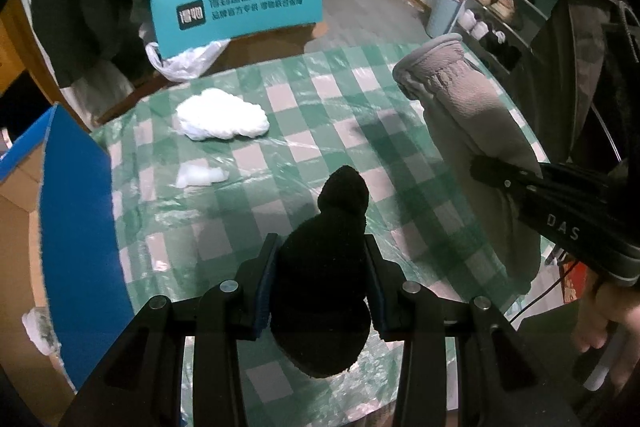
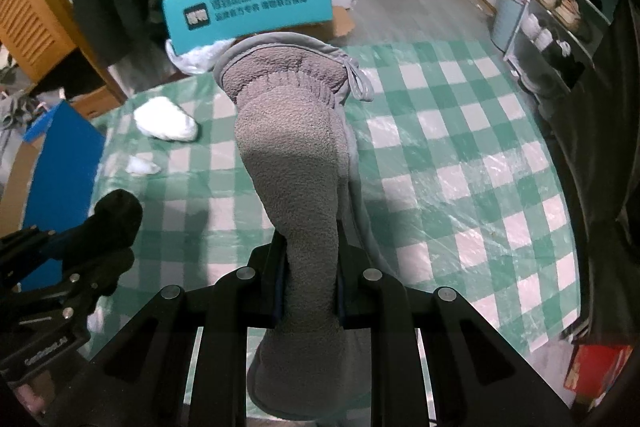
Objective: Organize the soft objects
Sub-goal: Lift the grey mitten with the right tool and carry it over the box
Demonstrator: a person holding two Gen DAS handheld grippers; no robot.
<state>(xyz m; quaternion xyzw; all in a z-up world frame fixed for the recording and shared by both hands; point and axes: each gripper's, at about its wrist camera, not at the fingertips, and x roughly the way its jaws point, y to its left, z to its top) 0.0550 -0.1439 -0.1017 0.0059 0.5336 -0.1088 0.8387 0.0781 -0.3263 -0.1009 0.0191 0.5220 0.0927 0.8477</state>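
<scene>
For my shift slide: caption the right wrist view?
Right gripper shut on grey fleece cloth above checked tablecloth.

We read the pale letters "DAS" on the dark body of the right gripper (image 1: 496, 173), faint small lettering too blurred to spell out on the left gripper (image 2: 80, 243), and mirrored, unreadable dark Chinese characters beside a dark square logo on the teal chair back (image 1: 236, 9).

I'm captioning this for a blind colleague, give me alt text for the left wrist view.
The left gripper clamps a black sock above a green checked tablecloth. At right, the right gripper holds up a grey fleece cloth; a white fluffy wad lies beyond.
</scene>
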